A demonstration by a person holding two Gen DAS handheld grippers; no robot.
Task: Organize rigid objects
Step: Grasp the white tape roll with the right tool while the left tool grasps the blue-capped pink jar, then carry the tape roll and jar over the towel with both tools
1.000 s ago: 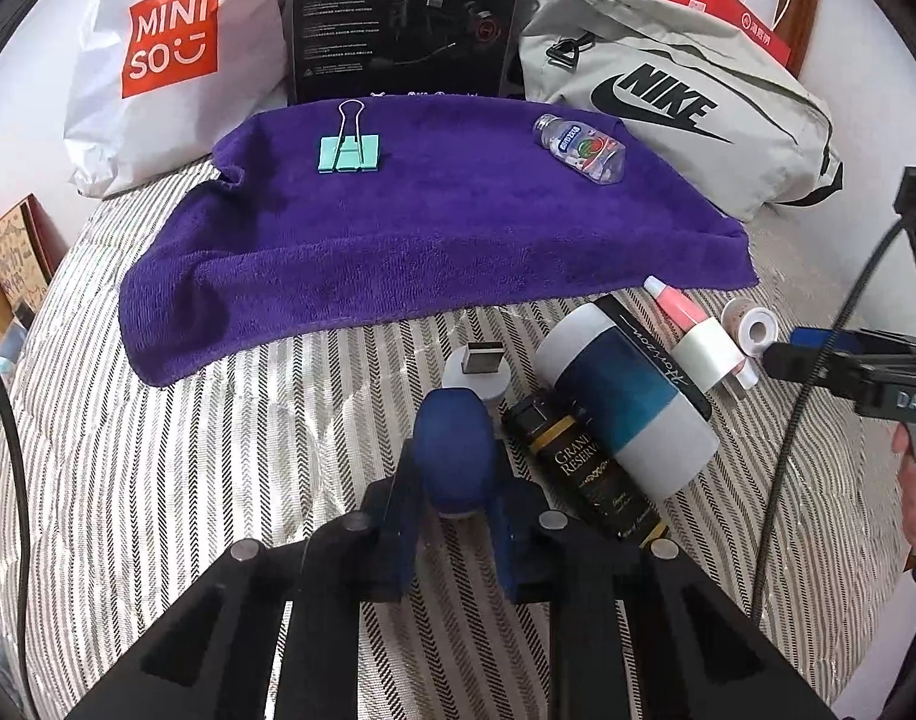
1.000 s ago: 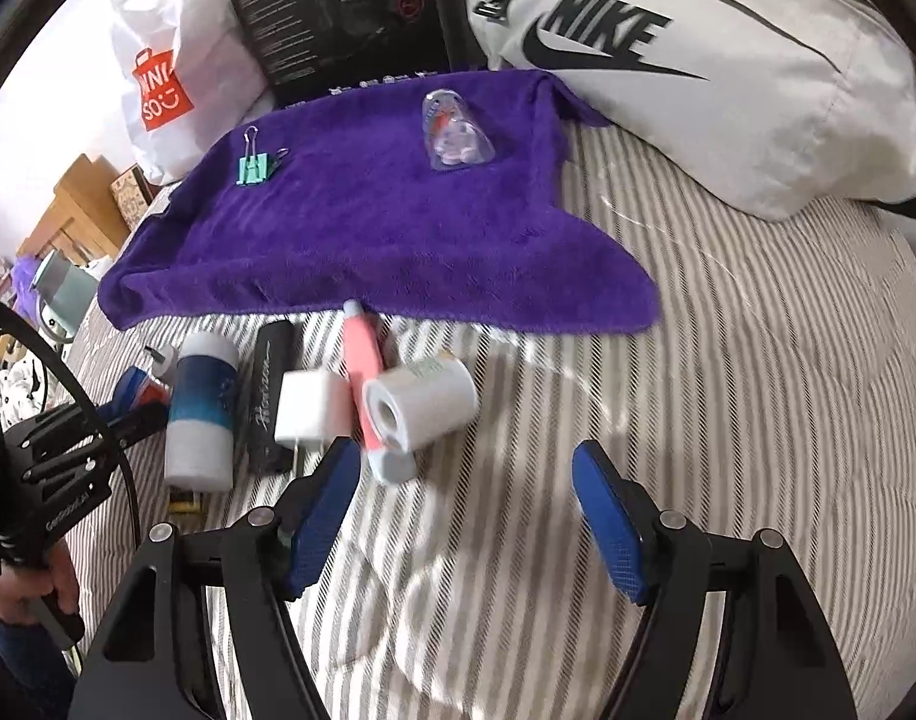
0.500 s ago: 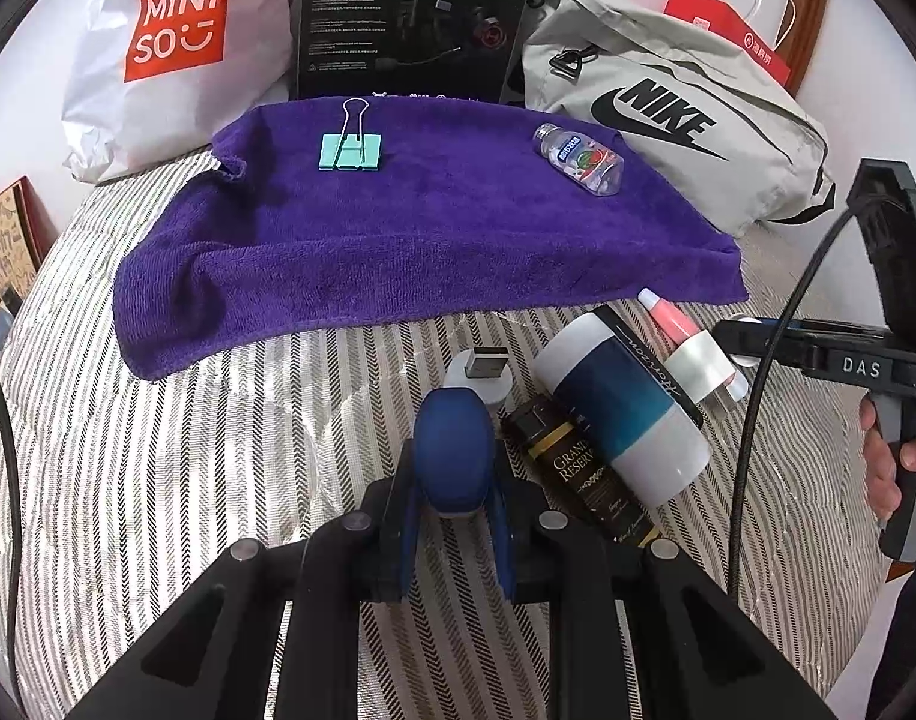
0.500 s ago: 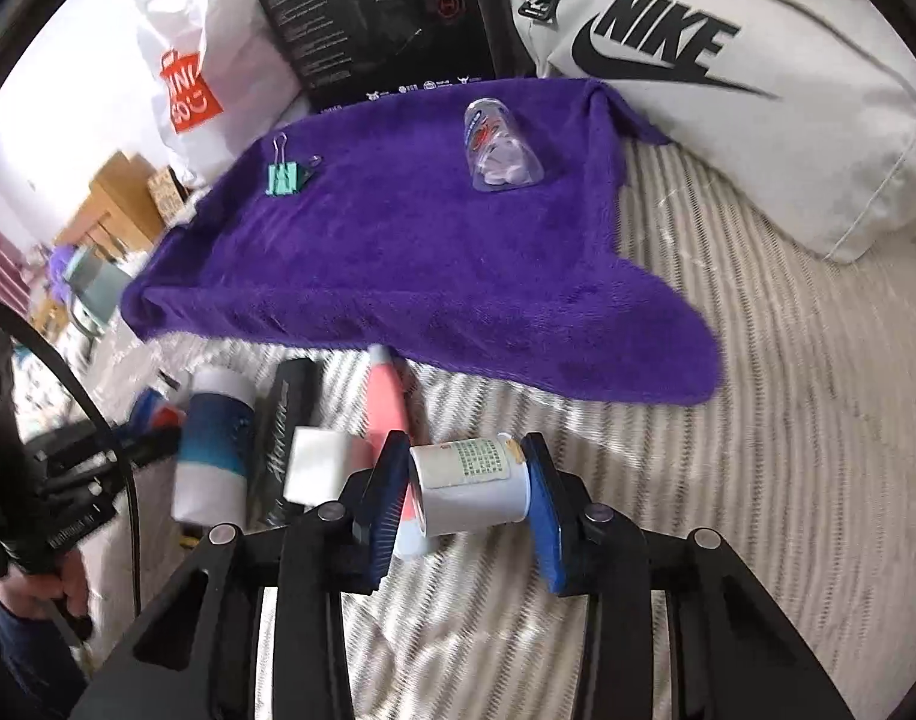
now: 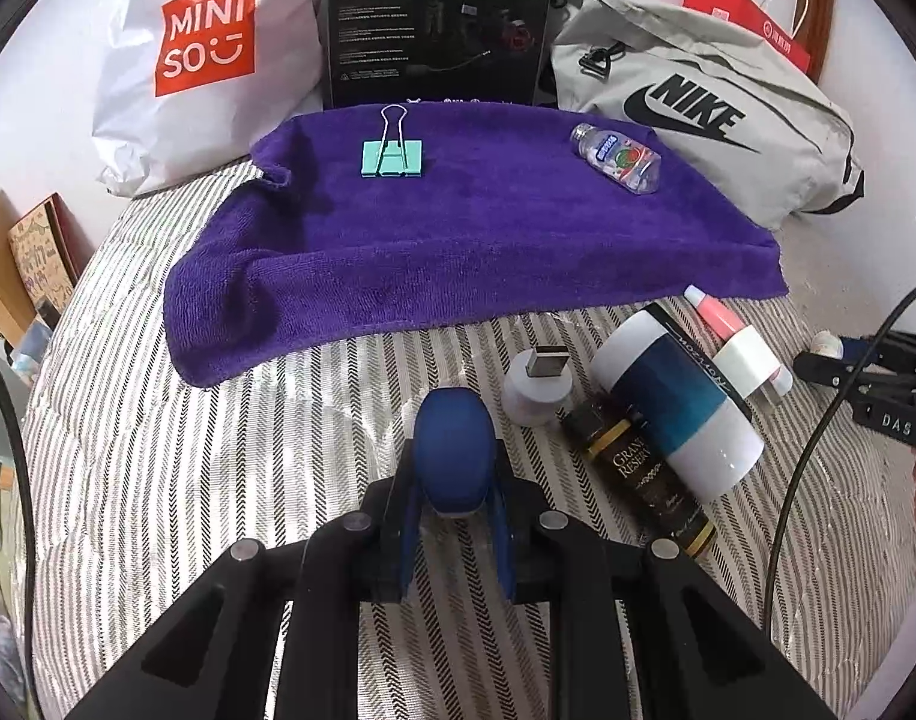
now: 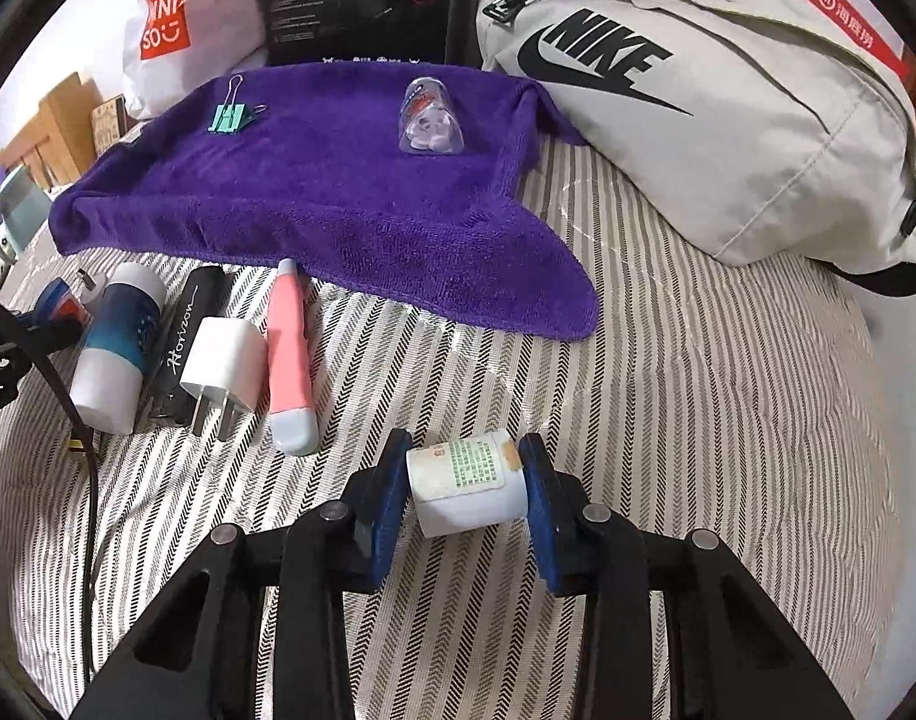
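Clamped between the right gripper's (image 6: pixel 465 489) blue pads is a small white labelled roll (image 6: pixel 465 483), held just above the striped bedding (image 6: pixel 698 420). A blue oval object (image 5: pixel 454 456) is gripped by the left gripper (image 5: pixel 454 498). A pink tube (image 6: pixel 289 360) and white charger (image 6: pixel 222 363) lie nearby, below the purple towel (image 6: pixel 338 192).

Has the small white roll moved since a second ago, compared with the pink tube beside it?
Yes. The white roll lay against the pink tube; now it sits clamped in the right tool, nearer the camera and clear of the tube.
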